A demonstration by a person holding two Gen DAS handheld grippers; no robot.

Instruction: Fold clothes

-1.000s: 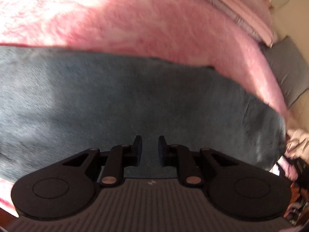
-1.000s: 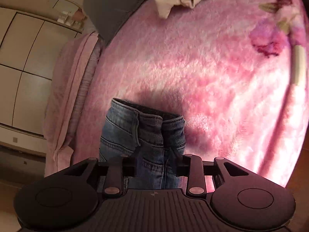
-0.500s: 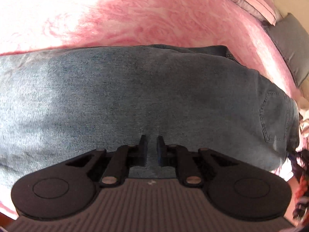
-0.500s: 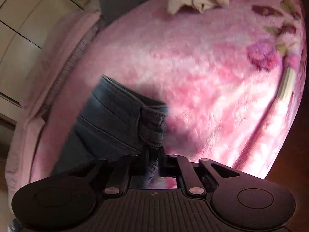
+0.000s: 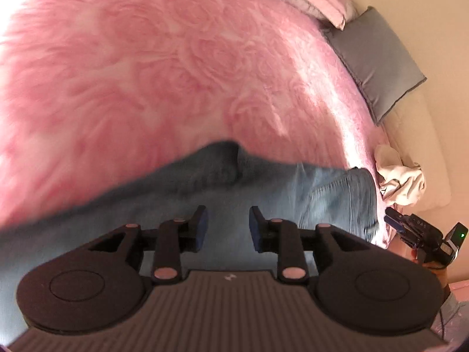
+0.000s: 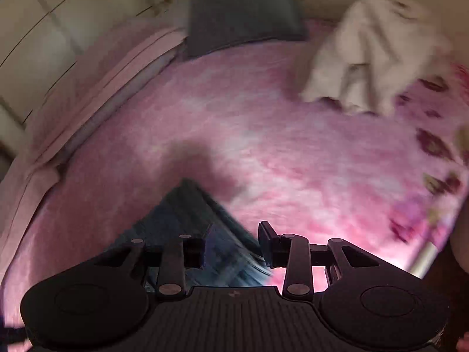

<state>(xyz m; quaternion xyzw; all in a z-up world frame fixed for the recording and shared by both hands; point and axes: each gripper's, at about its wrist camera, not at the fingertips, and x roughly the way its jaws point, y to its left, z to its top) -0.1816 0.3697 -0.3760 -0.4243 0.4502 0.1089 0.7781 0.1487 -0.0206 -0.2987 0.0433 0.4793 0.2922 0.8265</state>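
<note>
Blue jeans (image 5: 181,205) lie flat across a fluffy pink blanket (image 5: 146,73), waistband end (image 5: 348,193) to the right. My left gripper (image 5: 228,228) hovers over the denim; its jaws are opening and nothing is pinched between them. In the right wrist view, a blurred corner of the jeans (image 6: 187,220) shows under and behind my right gripper (image 6: 234,242). Those jaws are opening too, and the pads are clear of the cloth. The right gripper's black body (image 5: 416,234) also appears past the waistband in the left wrist view.
A grey pillow (image 6: 243,8) lies at the head of the bed. A crumpled cream garment (image 6: 369,55) sits on the blanket (image 6: 263,146) to the right. A folded pink quilt (image 6: 96,88) runs along the left side, with pale cupboard doors (image 6: 38,23) behind.
Both grippers closed on the jeans, then opened and let go. The left one swung away, so more blanket shows. The right one rose and rolled, and the waistband slid down and left.
</note>
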